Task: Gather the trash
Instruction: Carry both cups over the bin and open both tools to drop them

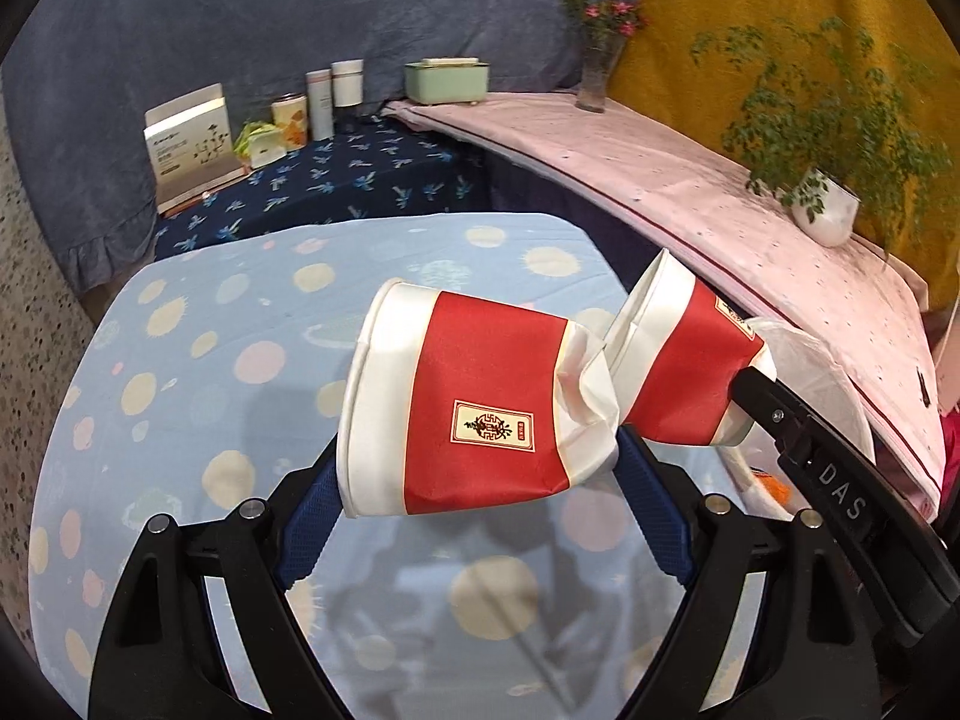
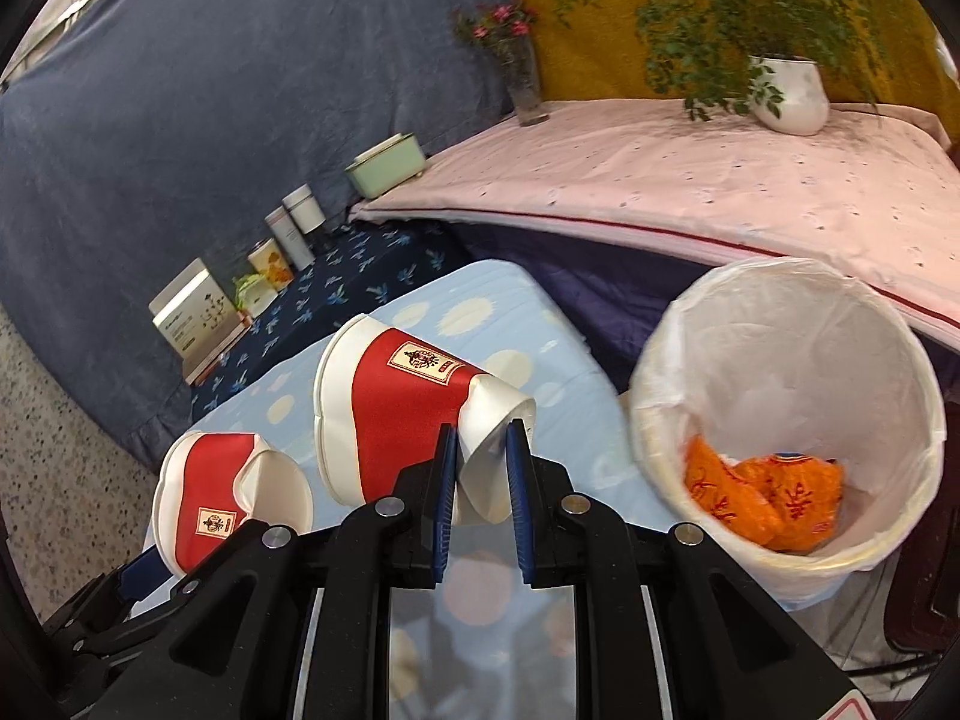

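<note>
- The table [image 2: 420, 300], under a pale blue cloth with round spots, carries nothing of the task now; both cups hang in the air above it.
- The trash bin [image 2: 786, 414], lined with a white bag, stands off the table's right edge, with orange wrappers [image 2: 762, 498] already lying in its bottom.
- The left claw [image 1: 474, 468] has its jaws spread wide across the body of a crushed red-and-white paper cup [image 1: 474, 408]; the cup lies crosswise between the blue pads, its rim toward the left and its crumpled base toward the right.
- The right claw [image 2: 480, 474] has its jaws nearly closed, pinching the flattened white base of a second paper cup [image 2: 390, 414], whose long axis runs away from the claw with the rim farthest out.
- The relation that matters: the bin's open mouth lies to the right of both cups, and the right hand's cup is plainly the nearer one, with the left hand's cup on its far side from the bin.
- My judgement is that the right cup should go in first, carried over the rim before the jaws part.
</note>
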The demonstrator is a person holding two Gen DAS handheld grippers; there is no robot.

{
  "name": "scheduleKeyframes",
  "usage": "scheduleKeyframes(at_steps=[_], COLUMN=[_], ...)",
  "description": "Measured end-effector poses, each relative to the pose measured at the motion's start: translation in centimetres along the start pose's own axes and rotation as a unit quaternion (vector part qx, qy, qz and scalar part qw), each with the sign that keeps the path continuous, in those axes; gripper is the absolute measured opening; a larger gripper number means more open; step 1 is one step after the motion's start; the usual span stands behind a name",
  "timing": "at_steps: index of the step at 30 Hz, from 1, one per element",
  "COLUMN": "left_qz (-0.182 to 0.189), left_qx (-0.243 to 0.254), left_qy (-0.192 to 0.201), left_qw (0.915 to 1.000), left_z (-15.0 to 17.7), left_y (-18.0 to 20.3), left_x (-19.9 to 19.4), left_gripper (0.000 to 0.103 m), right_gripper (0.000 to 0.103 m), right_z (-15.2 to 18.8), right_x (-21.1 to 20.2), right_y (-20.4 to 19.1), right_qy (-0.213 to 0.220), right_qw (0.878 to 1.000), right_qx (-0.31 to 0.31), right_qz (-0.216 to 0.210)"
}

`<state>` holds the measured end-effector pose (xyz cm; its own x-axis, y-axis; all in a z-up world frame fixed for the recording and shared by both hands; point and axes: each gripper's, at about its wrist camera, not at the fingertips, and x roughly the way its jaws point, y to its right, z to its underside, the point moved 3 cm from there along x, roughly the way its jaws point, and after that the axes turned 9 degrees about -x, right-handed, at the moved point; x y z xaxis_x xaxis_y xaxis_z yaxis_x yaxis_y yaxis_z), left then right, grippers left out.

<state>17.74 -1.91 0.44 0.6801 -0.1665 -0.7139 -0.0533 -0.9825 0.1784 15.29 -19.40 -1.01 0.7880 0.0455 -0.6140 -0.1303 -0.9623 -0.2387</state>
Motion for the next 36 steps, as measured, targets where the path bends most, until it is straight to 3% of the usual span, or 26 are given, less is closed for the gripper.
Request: scheduleKeyframes(at_steps=[23, 36], left_qz=[0.054, 0.100], left_qx=[0.099, 0.131], left_qy=[-0.021, -0.037], left_qw=[0.9934, 0.9856], left_z=[3.0, 3.7], left_y=[13.5, 18.9], left_x=[1.1, 3.6], left_gripper=[0.081, 0.082], right_gripper=[0.016, 0.016], right_z=[0.6, 1.7], right_x=[-5.1, -5.3], right_y=[14.7, 21.0], right_qy=[0.034, 0.030], right_qw=[0.993, 0.985], right_qx=[0.083, 0.121], right_qz=[0.075, 0.119])
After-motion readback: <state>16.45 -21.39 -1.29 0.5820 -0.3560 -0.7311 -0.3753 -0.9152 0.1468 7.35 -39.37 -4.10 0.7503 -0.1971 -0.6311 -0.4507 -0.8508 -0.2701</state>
